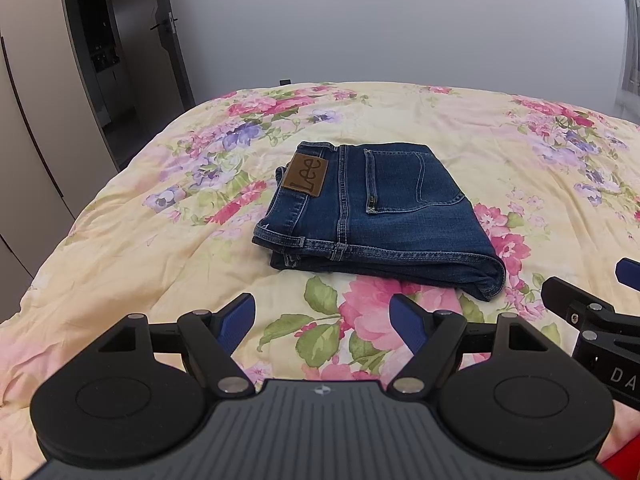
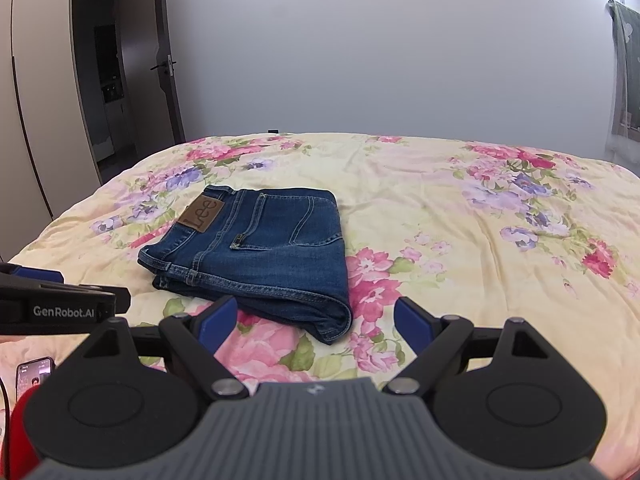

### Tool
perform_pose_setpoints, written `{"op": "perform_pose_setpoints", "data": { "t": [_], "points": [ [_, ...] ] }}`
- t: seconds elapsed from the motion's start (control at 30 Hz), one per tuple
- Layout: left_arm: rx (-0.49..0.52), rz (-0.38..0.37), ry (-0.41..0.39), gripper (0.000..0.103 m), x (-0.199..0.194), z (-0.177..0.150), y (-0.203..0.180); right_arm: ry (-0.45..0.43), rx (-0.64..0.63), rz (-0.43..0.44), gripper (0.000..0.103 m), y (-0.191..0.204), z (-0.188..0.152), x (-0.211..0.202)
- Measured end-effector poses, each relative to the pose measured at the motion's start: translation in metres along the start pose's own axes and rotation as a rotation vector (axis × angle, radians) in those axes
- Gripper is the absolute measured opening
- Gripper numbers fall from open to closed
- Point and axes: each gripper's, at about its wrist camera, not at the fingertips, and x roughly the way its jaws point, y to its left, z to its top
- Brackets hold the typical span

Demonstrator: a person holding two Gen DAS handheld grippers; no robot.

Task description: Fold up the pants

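Note:
Dark blue jeans (image 1: 380, 216) lie folded into a compact stack on the floral bedspread (image 1: 160, 240), with the brown Lee patch and a back pocket facing up. They also show in the right wrist view (image 2: 256, 252). My left gripper (image 1: 322, 322) is open and empty, held above the bed just in front of the jeans. My right gripper (image 2: 316, 320) is open and empty, near the jeans' front right corner. Each gripper shows at the edge of the other's view: the right one (image 1: 596, 316) and the left one (image 2: 60, 300).
The bed's left edge curves down toward wardrobe doors (image 1: 36, 160) and an open doorway (image 2: 108, 80). A grey wall (image 2: 360, 48) stands behind the bed. A curtain (image 2: 628, 80) hangs at the right. A phone (image 2: 34, 372) lies at the near left.

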Motion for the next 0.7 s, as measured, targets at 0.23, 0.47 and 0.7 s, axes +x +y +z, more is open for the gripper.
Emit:
{"op": "perform_pose_setpoints", "data": {
  "t": [0.23, 0.47, 0.7],
  "points": [
    [-0.001, 0.001, -0.001, 0.089, -0.0006, 0.0, -0.0001, -0.002, 0.002, -0.001, 0.082, -0.0001, 0.0007, -0.0006],
    [-0.001, 0.001, 0.0, 0.089, -0.0003, -0.0007, 0.0, 0.001, 0.003, -0.001, 0.082, 0.0, 0.0014, -0.0011],
    [0.002, -0.002, 0.002, 0.089, -0.0017, 0.0012, -0.0003, 0.001, 0.005, -0.001, 0.082, -0.0004, 0.0016, -0.0009]
  ]
}}
